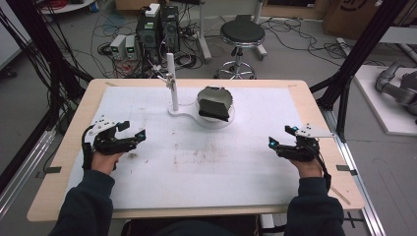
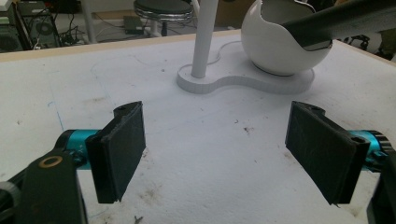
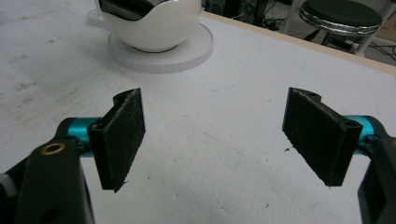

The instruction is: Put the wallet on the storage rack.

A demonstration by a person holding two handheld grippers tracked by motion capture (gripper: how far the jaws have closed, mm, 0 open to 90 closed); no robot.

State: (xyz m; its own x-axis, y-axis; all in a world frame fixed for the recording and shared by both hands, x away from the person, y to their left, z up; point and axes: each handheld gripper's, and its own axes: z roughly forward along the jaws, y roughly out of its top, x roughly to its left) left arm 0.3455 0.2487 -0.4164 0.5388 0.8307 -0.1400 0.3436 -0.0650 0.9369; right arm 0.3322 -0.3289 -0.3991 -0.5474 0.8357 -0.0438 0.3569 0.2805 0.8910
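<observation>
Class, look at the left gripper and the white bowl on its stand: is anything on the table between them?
Nothing visible blocks it. The left gripper, jaws open, faces bare white mat up to the white bowl. The white post rises from the same base, left of the bowl, beside the direct line.

Ahead of and between my left tongs [image 1: 132,131] and right tongs [image 1: 280,137], a bowl [image 1: 215,104] sits on its base [image 1: 184,112], post [image 1: 171,81] at its left.

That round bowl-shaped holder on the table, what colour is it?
The holder is glossy white, clearest in the left gripper view.
</observation>
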